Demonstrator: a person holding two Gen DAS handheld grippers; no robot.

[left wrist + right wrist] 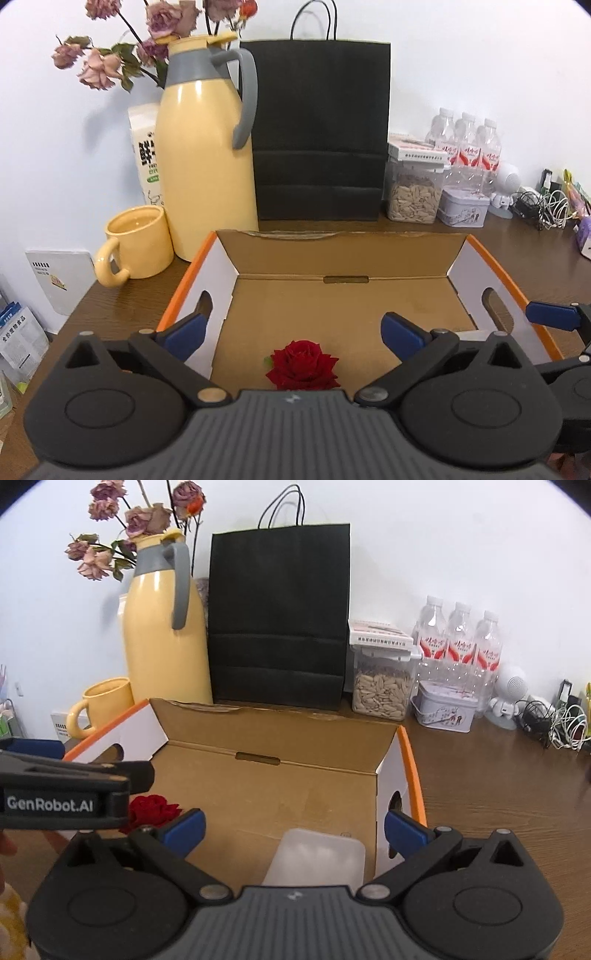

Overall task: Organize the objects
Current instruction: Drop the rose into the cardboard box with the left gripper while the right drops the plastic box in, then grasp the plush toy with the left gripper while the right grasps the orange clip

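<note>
The brown wooden table (pixel 517 258) carries a crowded back row against the wall: a black paper bag (pixel 317 129), a yellow thermos jug (pixel 205 155) with a milk carton (pixel 146 155) behind it, a yellow mug (pixel 138 247), a clear jar of seeds (pixel 413 199), three water bottles (pixel 467 147) and a small printed tin (pixel 465 206).

In front of these sits the open cardboard box (pixel 347 306), flaps up, with orange-edged white side walls. Two things lie on its floor: a red rose head (pixel 302 365) near the front on the left, and a translucent plastic container (pixel 317 860) near the front right, close to the right wall.

The left gripper (pixel 293 334) hovers over the rose with its fingers (pixel 186 332) spread wide and nothing between them; the right gripper (pixel 293 825) hangs above the plastic container, fingers (pixel 404 827) likewise spread and empty.

Both items look already placed, so the step in hand is probably fetching the next object from the back row, though that is only a guess. To do it well, lift each gripper straight up clear of the box walls first, since the two tools sit close together and could knock. Approach tall, tippy things like the bottles low on the body, and avoid sweeping the rose, which will crush easily.
</note>
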